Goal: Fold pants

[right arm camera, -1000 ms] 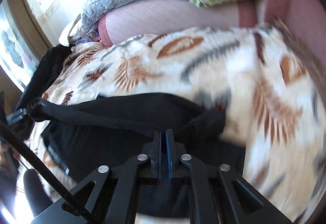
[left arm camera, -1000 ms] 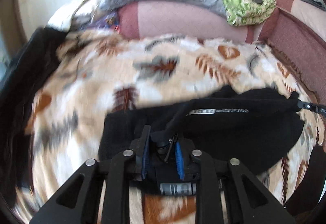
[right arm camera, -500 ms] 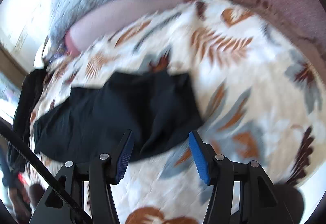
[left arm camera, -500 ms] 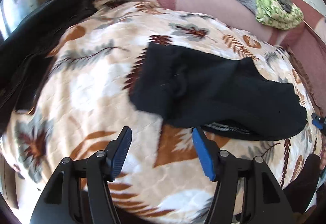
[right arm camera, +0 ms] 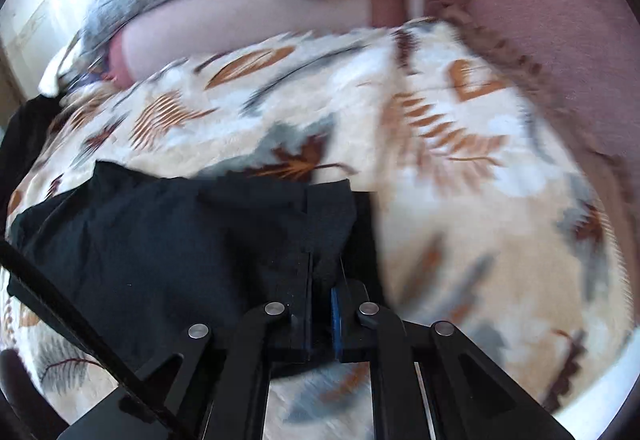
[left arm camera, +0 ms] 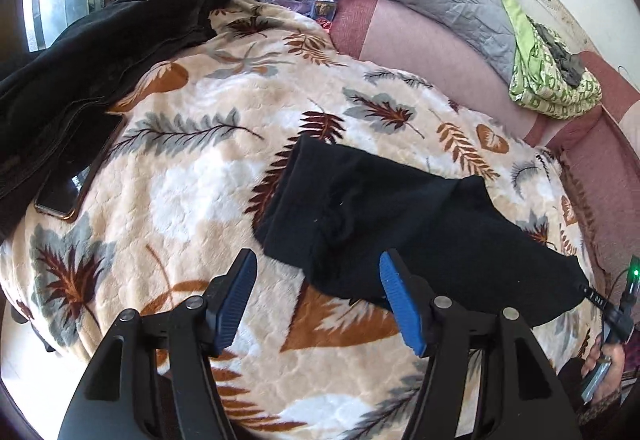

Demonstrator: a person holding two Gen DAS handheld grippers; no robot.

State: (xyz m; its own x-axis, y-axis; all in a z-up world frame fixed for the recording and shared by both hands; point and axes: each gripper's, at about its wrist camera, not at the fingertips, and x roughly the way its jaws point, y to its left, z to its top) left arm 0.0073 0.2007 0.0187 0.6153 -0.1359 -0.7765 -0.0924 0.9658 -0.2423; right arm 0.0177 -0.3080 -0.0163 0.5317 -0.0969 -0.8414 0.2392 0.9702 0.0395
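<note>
Black pants [left arm camera: 404, 228], folded, flat on leaf-print blanket [left arm camera: 192, 176] at centre. Right claw [right arm camera: 322, 304] clamped on near hem at 6 o'clock; left claw [left arm camera: 318, 296] spread wide, empty, short of cloth. Risk: one-sided pull skewing the fold, dragging plush blanket, or thin pinch slipping free.

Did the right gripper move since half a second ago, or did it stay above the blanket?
Yes. The right gripper has come down onto the black pants and shut on their edge; before, it hung open, short of them, over the leaf-print blanket.
</note>
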